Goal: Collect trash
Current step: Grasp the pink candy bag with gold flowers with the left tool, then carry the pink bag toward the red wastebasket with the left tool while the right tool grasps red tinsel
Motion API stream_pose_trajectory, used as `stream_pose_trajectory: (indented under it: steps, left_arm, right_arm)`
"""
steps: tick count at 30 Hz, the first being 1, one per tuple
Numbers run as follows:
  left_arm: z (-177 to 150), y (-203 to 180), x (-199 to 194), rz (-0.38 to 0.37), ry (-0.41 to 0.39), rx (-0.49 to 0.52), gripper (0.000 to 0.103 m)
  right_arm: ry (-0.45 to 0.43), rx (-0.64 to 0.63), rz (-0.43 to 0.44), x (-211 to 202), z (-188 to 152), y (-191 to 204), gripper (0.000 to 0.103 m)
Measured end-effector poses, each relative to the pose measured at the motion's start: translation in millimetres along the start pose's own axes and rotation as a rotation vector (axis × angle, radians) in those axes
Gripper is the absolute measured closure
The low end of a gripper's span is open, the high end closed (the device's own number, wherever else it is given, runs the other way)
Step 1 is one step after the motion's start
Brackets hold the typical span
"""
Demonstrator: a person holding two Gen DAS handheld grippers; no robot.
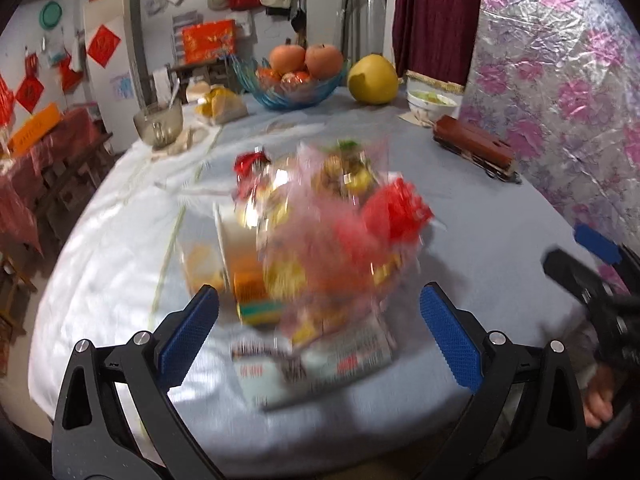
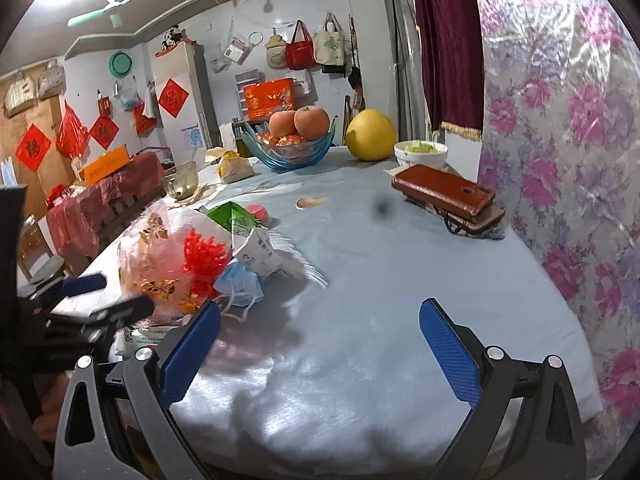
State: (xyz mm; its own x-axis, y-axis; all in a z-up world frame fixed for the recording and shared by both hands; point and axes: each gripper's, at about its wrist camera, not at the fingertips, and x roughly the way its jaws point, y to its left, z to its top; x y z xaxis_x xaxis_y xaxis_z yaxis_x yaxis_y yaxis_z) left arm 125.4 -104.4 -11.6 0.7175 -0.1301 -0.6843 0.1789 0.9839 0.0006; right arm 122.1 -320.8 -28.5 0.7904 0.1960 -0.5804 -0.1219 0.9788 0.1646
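A heap of trash (image 1: 320,240) lies on the blue tablecloth: clear pink plastic wrap with a red bow (image 1: 396,212), gold wrappers, small cartons and a printed packet (image 1: 312,364). The heap is blurred in the left wrist view. My left gripper (image 1: 320,332) is open, just in front of the heap, empty. In the right wrist view the pile (image 2: 172,268) sits at the left with a blue face mask (image 2: 240,284) and crumpled white paper (image 2: 260,256). My right gripper (image 2: 320,344) is open and empty over bare cloth, to the right of the pile.
At the table's far side stand a blue glass fruit bowl (image 2: 296,152), a yellow pomelo (image 2: 372,136), a white bowl (image 2: 420,154), a glass bowl (image 2: 182,182) and a brown case (image 2: 444,192). A flowered wall covering (image 2: 560,160) is at the right.
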Motion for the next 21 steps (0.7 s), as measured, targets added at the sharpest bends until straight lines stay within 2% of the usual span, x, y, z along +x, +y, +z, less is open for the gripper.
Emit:
stream_pose_trajectory:
  steps: [3, 5, 7, 10, 17, 19, 21]
  left_arm:
    - [9.2, 4.7, 8.1, -0.013, -0.016, -0.020, 0.007]
    - [11.0, 10.8, 8.4, -0.032, -0.030, -0.043, 0.018]
    - [13.5, 17.1, 9.4, -0.083, -0.031, -0.059, 0.044]
    - [16.6, 24.2, 3.1, -0.113, -0.055, -0.075, 0.056]
    - [36.6, 52.8, -33.3, -0.183, -0.144, -0.127, 0.058]
    - [38.5, 62.5, -42.1, -0.174, -0.159, -0.135, 0.058]
    - [35.0, 76.3, -54.0, -0.129, -0.180, -0.136, 0.058]
  right_arm:
    - [-0.003, 0.007, 0.028, 4.3, -0.1, -8.0, 0.005]
    - [-0.010, 0.004, 0.039, 5.3, -0.9, -10.0, 0.005]
    - [-0.021, -0.005, 0.054, 6.0, -2.2, -9.5, 0.005]
    - [-0.042, -0.022, 0.066, 5.8, -3.0, -6.0, 0.005]
    - [-0.024, -0.029, 0.099, 15.3, -5.5, 0.3, 0.005]
    - [-0.023, -0.041, 0.105, 17.2, -6.8, 4.0, 0.005]
    - [-0.022, -0.054, 0.116, 19.1, -7.6, 9.9, 0.005]
